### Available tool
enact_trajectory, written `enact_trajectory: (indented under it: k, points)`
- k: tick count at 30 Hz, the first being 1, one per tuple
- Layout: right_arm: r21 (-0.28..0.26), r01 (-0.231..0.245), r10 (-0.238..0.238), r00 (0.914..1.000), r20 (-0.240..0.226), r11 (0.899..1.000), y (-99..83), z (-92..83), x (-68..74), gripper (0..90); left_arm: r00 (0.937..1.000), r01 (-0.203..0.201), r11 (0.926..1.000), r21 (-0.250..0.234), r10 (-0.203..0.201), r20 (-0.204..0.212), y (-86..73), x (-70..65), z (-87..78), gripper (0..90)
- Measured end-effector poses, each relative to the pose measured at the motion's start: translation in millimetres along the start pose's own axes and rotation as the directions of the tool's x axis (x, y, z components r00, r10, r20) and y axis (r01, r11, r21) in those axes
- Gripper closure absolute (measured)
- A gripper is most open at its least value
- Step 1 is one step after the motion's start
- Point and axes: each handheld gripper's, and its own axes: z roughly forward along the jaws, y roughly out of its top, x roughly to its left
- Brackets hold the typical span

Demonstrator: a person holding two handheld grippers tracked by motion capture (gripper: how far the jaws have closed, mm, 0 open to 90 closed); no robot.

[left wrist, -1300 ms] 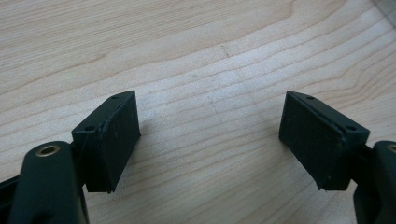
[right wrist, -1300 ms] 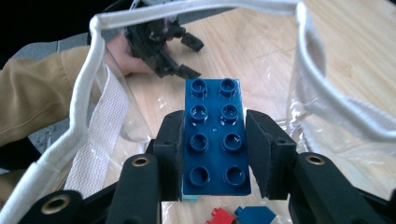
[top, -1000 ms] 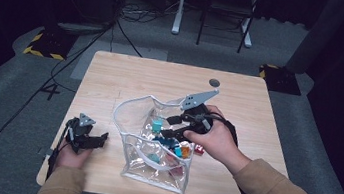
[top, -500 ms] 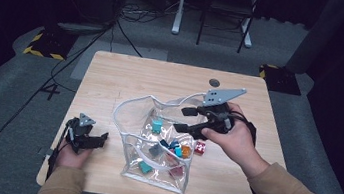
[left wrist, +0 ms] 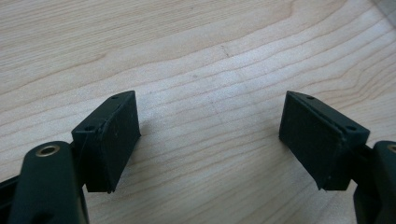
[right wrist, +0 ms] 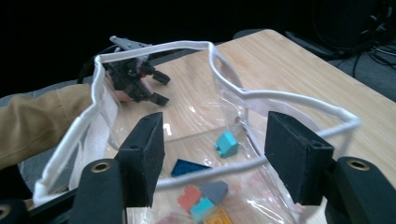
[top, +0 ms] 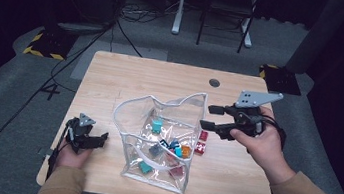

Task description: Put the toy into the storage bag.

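A clear plastic pouch with a white rim (top: 156, 106) (right wrist: 154, 49) stands open on the wooden table (top: 132, 74). Several small coloured bricks lie inside it, among them a teal one (top: 157, 124) (right wrist: 226, 143). A red brick (top: 201, 143) lies on the table just right of the pouch. My right gripper (top: 210, 117) (right wrist: 212, 156) hovers open beside the pouch's right edge, nothing between its jaws. My left gripper (top: 100, 139) (left wrist: 208, 140) rests open at the table's front left over bare wood, well apart from the pouch.
A round cable hole (top: 214, 82) sits near the table's far right edge. Beyond the table are chair legs (top: 221, 30), floor cables and yellow-black striped blocks (top: 43, 42). The floor around is dark grey.
My right gripper has drawn back to the right and upward, out of the pouch mouth to beside its right edge. The left gripper has stayed put.
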Motion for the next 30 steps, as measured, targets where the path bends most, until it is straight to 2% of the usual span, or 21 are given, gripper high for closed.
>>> enact_trajectory:
  k: [7, 14, 16, 18, 19, 20, 21, 22, 27, 30]
  points:
    - [-0.01, -0.021, 0.022, 0.9985, 0.051, 1.0, -14.8, -15.3, -11.7, 39.0, 1.0, 0.005, 1.0, 0.001, -0.005, -0.002, 0.3, 0.0, 0.4, 20.6]
    - [0.008, -0.029, 0.028, 0.9951, 0.095, 1.0, -34.1, -14.3, -22.3, 38.5, 0.9997, 0.023, 0.9997, -0.003, -0.023, -0.012, 1.3, 0.1, 1.9, 20.0]
    - [0.02, -0.025, 0.023, 0.9926, 0.119, 0.999, -42.5, -10.6, -25.9, 37.5, 0.9995, 0.026, 0.9997, 0.0, -0.026, -0.02, 1.5, -0.3, 1.9, 19.7]
    - [0.026, -0.031, 0.028, 0.9921, 0.122, 0.999, -47.5, -7.7, -28.1, 37.5, 0.9994, 0.029, 0.9996, 0.002, -0.029, -0.02, 1.7, -0.2, 2.0, 18.9]
    - [0.037, -0.048, 0.043, 0.9913, 0.124, 0.998, -59.7, -0.2, -33.2, 37.4, 0.9993, 0.03, 0.9995, -0.002, -0.03, -0.023, 1.9, 0.2, 2.6, 18.6]
    - [0.037, -0.048, 0.043, 0.9913, 0.124, 0.998, -59.7, -0.2, -33.2, 37.4, 0.9993, 0.03, 0.9995, -0.002, -0.03, -0.023, 1.9, 0.2, 2.6, 18.5]
    - [0.046, -0.065, 0.059, 0.9909, 0.121, 0.997, -70.5, 6.8, -37.9, 37.5, 0.9993, 0.031, 0.9995, -0.002, -0.031, -0.024, 1.9, 0.2, 2.8, 18.2]
    - [0.046, -0.065, 0.059, 0.9909, 0.121, 0.997, -70.5, 6.8, -37.9, 37.5, 0.9993, 0.031, 0.9995, -0.002, -0.031, -0.024, 1.9, 0.2, 2.8, 18.1]
    - [0.082, -0.081, 0.068, 0.9865, 0.149, 0.993, -96.2, 24.4, -49.3, 37.2, 0.999, 0.034, 0.9994, 0.001, -0.034, -0.028, 1.9, -0.4, 2.5, 18.1]
    - [0.094, -0.086, 0.071, 0.9864, 0.148, 0.992, -106.2, 32.0, -52.5, 37.2, 0.999, 0.035, 0.9994, 0.0, -0.035, -0.028, 1.9, -0.4, 2.5, 18.1]
